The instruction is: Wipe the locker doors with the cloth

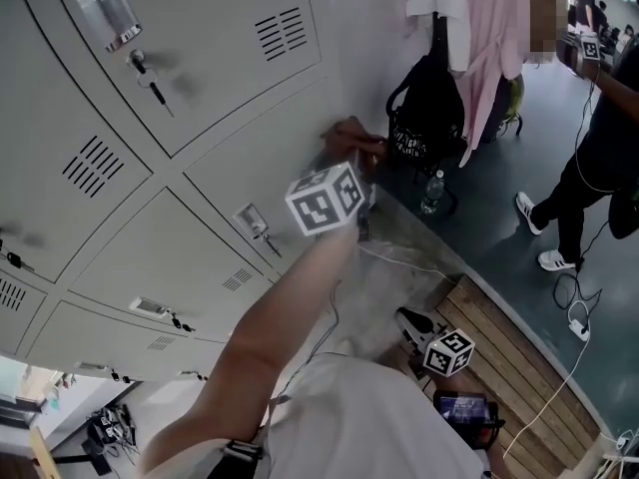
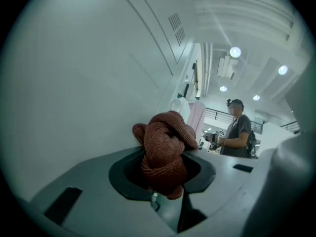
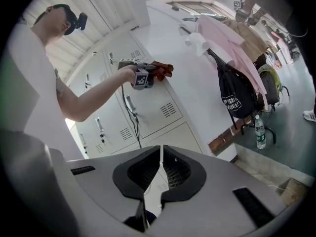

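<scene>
Cloth (image 2: pixel 165 152), a rust-red knitted wad knotted into a lump, sits clenched between the jaws of the left tool (image 2: pixel 163 173), with its bulk bulging out past the tips. The lump's longer axis runs roughly along the jaws, so the bunched end leads. Seen from the right gripper view, the cloth (image 3: pixel 162 69) lies at the front of the outstretched arm, against or just beside the right-hand part of a locker door (image 1: pixel 262 148); actual contact cannot be confirmed. In the left gripper view the door's smooth, pale grey painted metal (image 2: pixel 74 83) fills the side just left of the wad, so a wipe would likely mean pressing leftward into that face and sliding across it. The doors are flat rectangular panels with small louvred vents (image 1: pixel 282 33) and a key in a lock (image 1: pixel 150 83). The right tool (image 3: pixel 160 174) has its jaws drawn together on nothing, leaving only a thin slit, and it hangs low by the person's body, well apart from the lockers; the left hand is plainly the nearer one. Beyond the locker bank hang a pink garment (image 1: pixel 489 28) and a black backpack (image 1: pixel 429 108), with a water bottle (image 1: pixel 431 193) on the floor below.
</scene>
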`<action>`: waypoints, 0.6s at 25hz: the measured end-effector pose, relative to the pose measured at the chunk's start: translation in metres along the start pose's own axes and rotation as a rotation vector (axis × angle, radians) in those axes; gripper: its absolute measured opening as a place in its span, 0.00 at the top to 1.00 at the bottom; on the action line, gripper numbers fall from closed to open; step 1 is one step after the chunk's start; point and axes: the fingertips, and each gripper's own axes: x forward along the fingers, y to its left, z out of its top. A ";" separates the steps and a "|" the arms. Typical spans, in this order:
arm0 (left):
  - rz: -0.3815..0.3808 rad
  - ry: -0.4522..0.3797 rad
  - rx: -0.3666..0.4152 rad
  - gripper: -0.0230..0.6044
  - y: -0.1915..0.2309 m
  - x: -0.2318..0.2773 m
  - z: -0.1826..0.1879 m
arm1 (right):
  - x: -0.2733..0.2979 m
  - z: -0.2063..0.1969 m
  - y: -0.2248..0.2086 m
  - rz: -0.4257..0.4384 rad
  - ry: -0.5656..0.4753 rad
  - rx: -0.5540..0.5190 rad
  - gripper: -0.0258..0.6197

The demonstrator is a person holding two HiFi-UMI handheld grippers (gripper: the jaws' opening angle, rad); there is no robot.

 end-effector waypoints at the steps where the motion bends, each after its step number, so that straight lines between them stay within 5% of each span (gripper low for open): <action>1: -0.026 0.003 -0.023 0.78 0.001 -0.008 -0.011 | 0.001 -0.001 0.003 0.009 0.004 -0.002 0.91; 4: -0.100 0.026 -0.035 0.78 0.002 -0.038 -0.045 | 0.005 -0.004 0.011 0.040 0.016 -0.010 0.91; 9: -0.153 0.111 0.092 0.78 0.016 -0.105 -0.110 | 0.009 -0.009 0.019 0.090 0.033 -0.021 0.91; 15: -0.091 0.214 0.198 0.78 0.061 -0.189 -0.180 | 0.017 -0.007 0.030 0.155 0.015 -0.031 0.91</action>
